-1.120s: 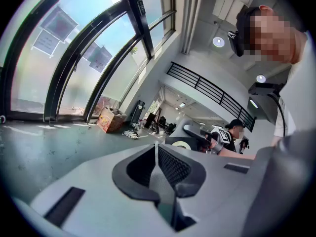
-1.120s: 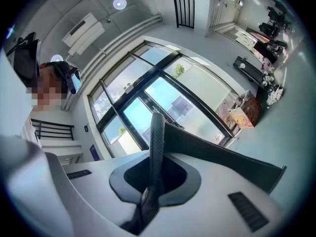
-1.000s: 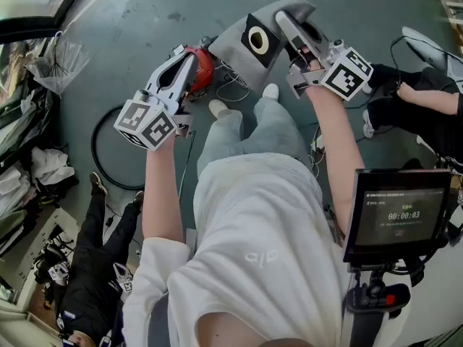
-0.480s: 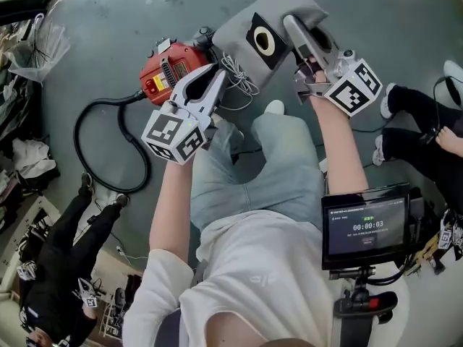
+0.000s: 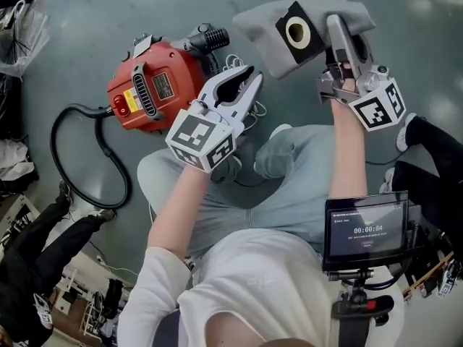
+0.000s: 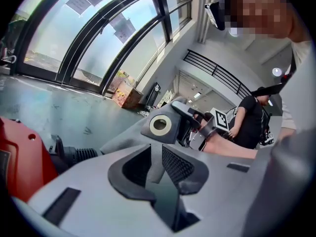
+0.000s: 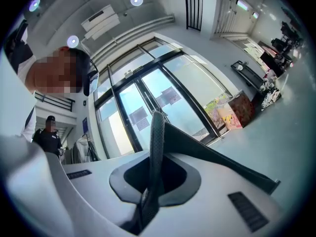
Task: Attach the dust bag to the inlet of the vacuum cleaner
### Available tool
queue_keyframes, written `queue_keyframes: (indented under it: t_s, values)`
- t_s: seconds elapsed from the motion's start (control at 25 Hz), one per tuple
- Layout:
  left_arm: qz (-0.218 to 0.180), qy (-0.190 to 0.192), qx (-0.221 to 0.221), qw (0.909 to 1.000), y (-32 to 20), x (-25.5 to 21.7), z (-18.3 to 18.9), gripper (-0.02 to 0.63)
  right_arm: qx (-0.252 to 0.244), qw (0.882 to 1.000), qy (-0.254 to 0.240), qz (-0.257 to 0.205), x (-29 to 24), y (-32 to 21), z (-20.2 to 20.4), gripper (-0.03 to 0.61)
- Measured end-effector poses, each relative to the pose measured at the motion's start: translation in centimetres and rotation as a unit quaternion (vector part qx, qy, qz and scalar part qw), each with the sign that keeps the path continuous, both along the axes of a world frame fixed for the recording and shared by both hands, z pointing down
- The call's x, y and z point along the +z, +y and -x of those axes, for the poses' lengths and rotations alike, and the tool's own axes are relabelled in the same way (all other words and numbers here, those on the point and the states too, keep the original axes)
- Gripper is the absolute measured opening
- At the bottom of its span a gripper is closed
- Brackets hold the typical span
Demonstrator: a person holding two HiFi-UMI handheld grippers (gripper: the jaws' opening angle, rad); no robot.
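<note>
A red vacuum cleaner (image 5: pixel 148 85) lies on the grey floor with its black ribbed inlet (image 5: pixel 210 38) pointing right. Its black hose (image 5: pixel 79 165) loops to the left. The grey dust bag (image 5: pixel 260 24), with a black collar and cream ring (image 5: pixel 296 29), hangs right of the inlet. My right gripper (image 5: pixel 340 31) is shut on the bag's right edge. My left gripper (image 5: pixel 242 85) hovers between the vacuum and the bag, jaws slightly apart, nothing between them. The left gripper view shows the left gripper (image 6: pixel 157 164), the bag's ring (image 6: pixel 160 125), the inlet (image 6: pixel 79 154) and the red body (image 6: pixel 19 162). In the right gripper view the shut right gripper (image 7: pixel 155 132) pinches a grey sheet (image 7: pixel 212 152).
White cable (image 5: pixel 239 63) lies coiled by the vacuum. The operator's bent legs (image 5: pixel 289 172) are just below both grippers. A screen on a stand (image 5: pixel 365 230) is at the lower right. Other people's legs are at the right (image 5: pixel 434 165) and lower left (image 5: pixel 43 259).
Both grippers have come down toward the floor and the vacuum looms larger. The left jaws went from shut to slightly apart. The bag stayed in the right gripper and travelled with it.
</note>
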State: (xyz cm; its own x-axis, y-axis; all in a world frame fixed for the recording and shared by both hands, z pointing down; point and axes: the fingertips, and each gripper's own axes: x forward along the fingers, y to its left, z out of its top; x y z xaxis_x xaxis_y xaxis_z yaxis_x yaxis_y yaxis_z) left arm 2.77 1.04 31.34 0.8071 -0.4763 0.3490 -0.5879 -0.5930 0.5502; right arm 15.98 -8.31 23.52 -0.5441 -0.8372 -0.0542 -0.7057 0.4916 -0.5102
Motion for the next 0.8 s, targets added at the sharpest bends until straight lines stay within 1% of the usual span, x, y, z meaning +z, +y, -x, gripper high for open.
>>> queue_keyframes:
  t_s: [0.08,0.16,0.24,0.32,0.4,0.44,0.48,0.52,0.6,0.64,0.68,0.72,0.76,0.8]
  values:
    - [-0.015,-0.016,-0.022,0.9995,-0.7,2.0,0.1,0.058,-0.019,1.0,0.015,0.007,3.3,-0.9,1.4,0.016]
    - [-0.024,-0.037,-0.051,0.9977,-1.4,4.2,0.2,0.058,-0.044,0.999,0.015,0.016,6.6,-1.8,3.3,0.015]
    - [-0.014,-0.043,-0.074,0.9962,-1.2,6.8,-0.2,0.058,-0.074,0.997,0.004,0.022,9.1,-2.6,5.3,0.016]
    - [0.001,-0.057,-0.092,0.9942,-0.1,9.6,-0.8,0.058,-0.099,0.995,0.006,0.021,10.5,-2.9,6.8,0.015]
    - [0.001,-0.095,-0.114,0.9889,1.0,12.0,-1.1,0.058,-0.109,0.994,0.011,0.02,10.9,-2.9,7.6,0.016]
    - [-0.011,-0.122,-0.126,0.9845,1.3,12.9,-1.2,0.074,-0.112,0.993,0.014,0.023,11.0,-2.9,7.8,0.015]
    - [-0.028,-0.152,-0.134,0.9788,1.5,13.6,-1.1,0.12,-0.115,0.993,0.019,0.031,11.1,-3.0,8.1,0.015]
    - [-0.046,-0.181,-0.139,0.9726,1.5,14.3,-1.1,0.149,-0.119,0.992,0.028,0.04,11.2,-3.1,8.5,0.015]
    - [-0.071,-0.226,-0.142,0.961,1.2,15.2,-1.3,0.236,-0.124,0.989,0.046,0.065,11.2,-3.1,9.3,0.015]
    - [-0.081,-0.246,-0.146,0.9548,0.9,15.3,-1.4,0.266,-0.121,0.988,0.052,0.081,11.1,-3.0,9.7,0.015]
    - [-0.095,-0.268,-0.151,0.9467,0.5,15.2,-1.4,0.283,-0.114,0.987,0.054,0.095,11.0,-2.8,9.8,0.015]
    - [-0.112,-0.292,-0.157,0.9368,0.0,15.0,-1.3,0.285,-0.107,0.987,0.051,0.106,10.9,-2.7,9.9,0.015]
    - [-0.129,-0.315,-0.161,0.9265,-0.4,14.8,-1.3,0.291,-0.103,0.987,0.043,0.113,10.5,-2.6,10.1,0.015]
    - [-0.142,-0.332,-0.163,0.9183,-0.8,14.9,-1.5,0.303,-0.102,0.987,0.03,0.119,10.2,-2.4,10.4,0.015]
